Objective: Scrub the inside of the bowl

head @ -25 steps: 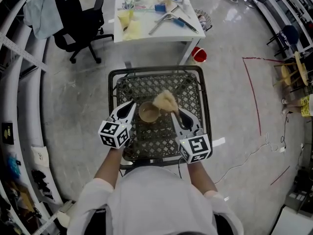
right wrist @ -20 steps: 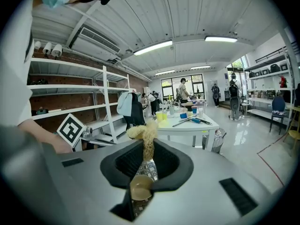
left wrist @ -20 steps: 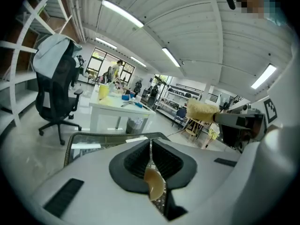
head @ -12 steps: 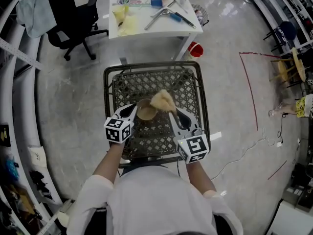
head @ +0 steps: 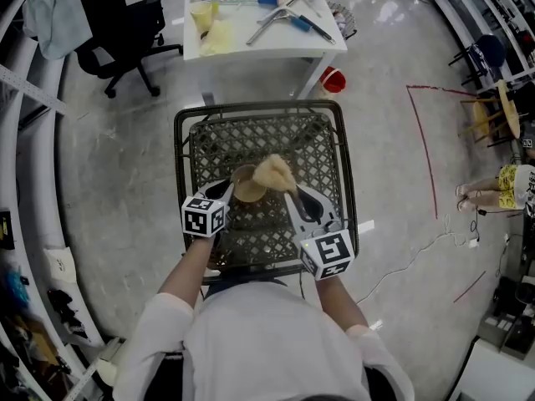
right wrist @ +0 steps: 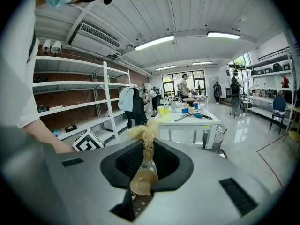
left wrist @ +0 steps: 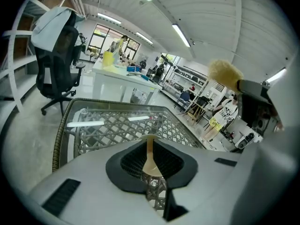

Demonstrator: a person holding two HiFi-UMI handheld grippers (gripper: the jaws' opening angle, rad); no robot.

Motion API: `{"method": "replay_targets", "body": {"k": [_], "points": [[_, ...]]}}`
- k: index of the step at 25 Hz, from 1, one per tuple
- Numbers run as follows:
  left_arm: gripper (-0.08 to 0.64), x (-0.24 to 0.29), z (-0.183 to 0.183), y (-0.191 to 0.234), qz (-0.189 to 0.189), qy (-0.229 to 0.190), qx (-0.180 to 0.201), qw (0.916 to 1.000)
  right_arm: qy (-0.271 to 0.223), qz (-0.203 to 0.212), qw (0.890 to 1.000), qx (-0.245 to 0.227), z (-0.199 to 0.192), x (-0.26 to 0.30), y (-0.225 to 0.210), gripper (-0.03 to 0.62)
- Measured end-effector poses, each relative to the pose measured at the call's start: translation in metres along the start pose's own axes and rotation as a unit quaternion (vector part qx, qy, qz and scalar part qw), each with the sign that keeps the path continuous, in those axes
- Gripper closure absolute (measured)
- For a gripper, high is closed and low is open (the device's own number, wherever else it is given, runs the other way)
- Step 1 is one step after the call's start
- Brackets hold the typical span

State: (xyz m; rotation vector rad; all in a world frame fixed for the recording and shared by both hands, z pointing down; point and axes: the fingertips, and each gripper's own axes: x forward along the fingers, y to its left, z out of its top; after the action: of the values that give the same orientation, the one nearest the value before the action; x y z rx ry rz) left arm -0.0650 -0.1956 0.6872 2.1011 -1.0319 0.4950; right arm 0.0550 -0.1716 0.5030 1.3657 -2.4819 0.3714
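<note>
A small tan bowl [head: 247, 187] stands on the glass-topped wicker table [head: 326, 144]. My left gripper [head: 227, 190] is shut on the bowl's near-left rim; in the left gripper view that rim shows as a thin tan edge [left wrist: 150, 156] between the shut jaws of the left gripper [left wrist: 151, 167]. My right gripper [head: 290, 194] is shut on the handle of a straw-coloured fibre scrubber [head: 274, 173], whose tuft hangs over the bowl's right rim. The right gripper view shows the right gripper [right wrist: 144, 171] clamped on the scrubber [right wrist: 146, 134]. The bowl's inside is partly hidden by the tuft.
Behind the wicker table stands a white table [head: 276, 44] with cups and tools. A black office chair [head: 125, 23] is at the back left and a red bucket [head: 333, 80] sits by the white table's leg. A red tape line [head: 422, 140] marks the floor on the right.
The view has drifted a little, so the table sits higher in frame. Both grippers keep their holds, and the scrubber stays over the bowl's right rim.
</note>
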Motion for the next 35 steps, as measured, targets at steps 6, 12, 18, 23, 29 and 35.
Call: {"method": "replay_targets", "body": {"k": [6,12,18,23,29,35], "points": [[0.522,0.014,-0.018,0.008,0.005,0.031,-0.013,0.9994,0.006,0.005,1.0,-0.001,-0.003,0.004,0.005,0.523],[0.52,0.025,-0.03,0.014,0.01,0.047,-0.039,0.9981,0.011,0.007,1.0,-0.005,-0.004,0.004,0.007,0.523],[0.356,0.035,-0.043,0.022,0.022,0.072,-0.068,0.9948,0.015,0.002,1.0,-0.004,-0.007,0.003,0.006,0.523],[0.357,0.045,-0.052,0.029,0.025,0.087,-0.094,0.9915,0.021,0.002,1.0,-0.002,-0.012,0.003,0.007,0.523],[0.418,0.053,-0.061,0.034,0.028,0.099,-0.129,0.9863,0.027,-0.003,1.0,-0.002,-0.014,0.003,0.005,0.523],[0.508,0.055,-0.061,0.035,0.044,0.099,-0.12,0.9869,0.027,-0.005,1.0,-0.002,-0.016,0.001,0.002,0.523]]}}
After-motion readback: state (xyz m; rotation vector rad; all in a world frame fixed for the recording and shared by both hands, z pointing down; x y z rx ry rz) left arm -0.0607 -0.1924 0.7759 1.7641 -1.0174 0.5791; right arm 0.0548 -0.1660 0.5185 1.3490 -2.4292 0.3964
